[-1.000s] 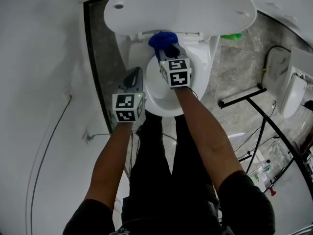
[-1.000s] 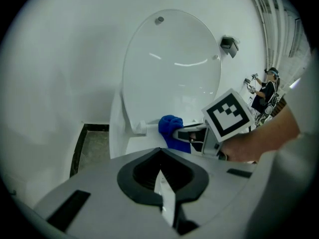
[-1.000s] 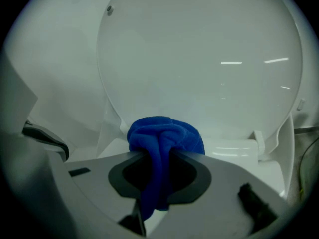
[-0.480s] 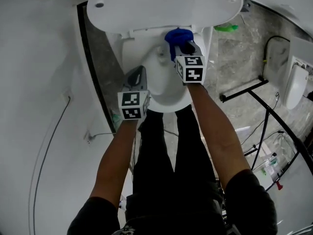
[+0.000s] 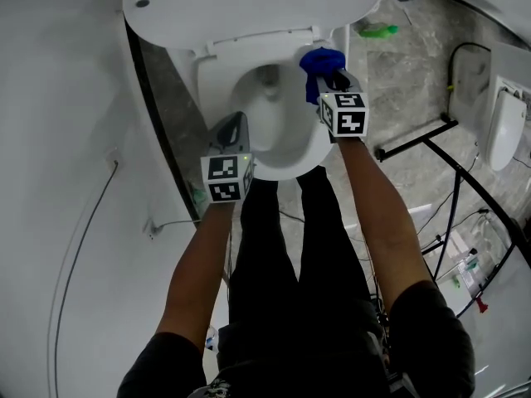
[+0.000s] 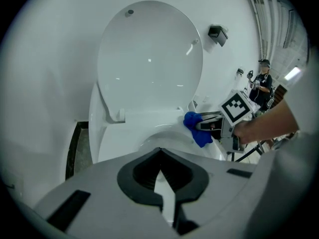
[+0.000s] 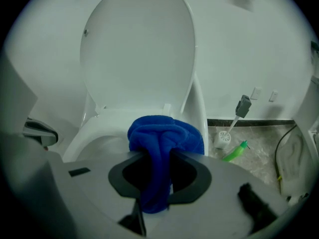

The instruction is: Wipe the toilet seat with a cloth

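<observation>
Cloth [image 7: 162, 133], blue, is clamped in the right gripper [image 7: 159, 169] fingers, bunched at the seat [image 5: 217, 85] rear right rim. Left gripper [image 6: 160, 172] fingers together, empty, near the front left. Advise steady downward pressure, following the rim without lifting.

Green bottle [image 7: 234, 152] beside toilet brush [image 7: 223, 139]; black stand [image 5: 412, 161] well apart.

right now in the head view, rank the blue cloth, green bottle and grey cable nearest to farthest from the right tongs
1. blue cloth, clamped in the right tongs
2. green bottle, just beyond, to the right
3. grey cable, far left
</observation>
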A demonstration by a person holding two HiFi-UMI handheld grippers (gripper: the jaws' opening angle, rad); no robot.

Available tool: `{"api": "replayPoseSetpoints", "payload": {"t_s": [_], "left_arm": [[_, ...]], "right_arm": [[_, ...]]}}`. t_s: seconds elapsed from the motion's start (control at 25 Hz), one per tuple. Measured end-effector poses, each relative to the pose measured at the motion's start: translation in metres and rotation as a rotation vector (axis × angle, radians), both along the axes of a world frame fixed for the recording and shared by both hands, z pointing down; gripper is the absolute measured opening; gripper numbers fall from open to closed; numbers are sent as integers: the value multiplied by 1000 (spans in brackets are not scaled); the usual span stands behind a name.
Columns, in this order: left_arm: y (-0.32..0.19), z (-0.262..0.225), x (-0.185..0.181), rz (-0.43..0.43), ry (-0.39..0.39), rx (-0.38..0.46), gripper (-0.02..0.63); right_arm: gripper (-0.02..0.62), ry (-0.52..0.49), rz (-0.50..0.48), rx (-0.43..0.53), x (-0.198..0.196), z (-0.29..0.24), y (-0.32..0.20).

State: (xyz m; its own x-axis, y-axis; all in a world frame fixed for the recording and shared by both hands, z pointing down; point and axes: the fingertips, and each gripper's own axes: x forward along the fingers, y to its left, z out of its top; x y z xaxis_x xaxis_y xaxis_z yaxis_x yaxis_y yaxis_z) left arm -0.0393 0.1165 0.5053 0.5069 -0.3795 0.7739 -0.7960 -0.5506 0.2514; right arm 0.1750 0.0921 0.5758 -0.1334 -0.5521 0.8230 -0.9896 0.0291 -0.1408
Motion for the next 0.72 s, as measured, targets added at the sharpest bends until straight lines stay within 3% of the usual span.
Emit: {"api": "replayPoseSetpoints", "payload": {"t_s": [0.44,0.72], "left_arm": [[16,1,10,-4,16,12,11],[34,13,8,-25,4,-17,11]], "right_arm": [[83,-3,-19,-34,10,5,57],[83,-2,-92,-53,1,6,89]]}}
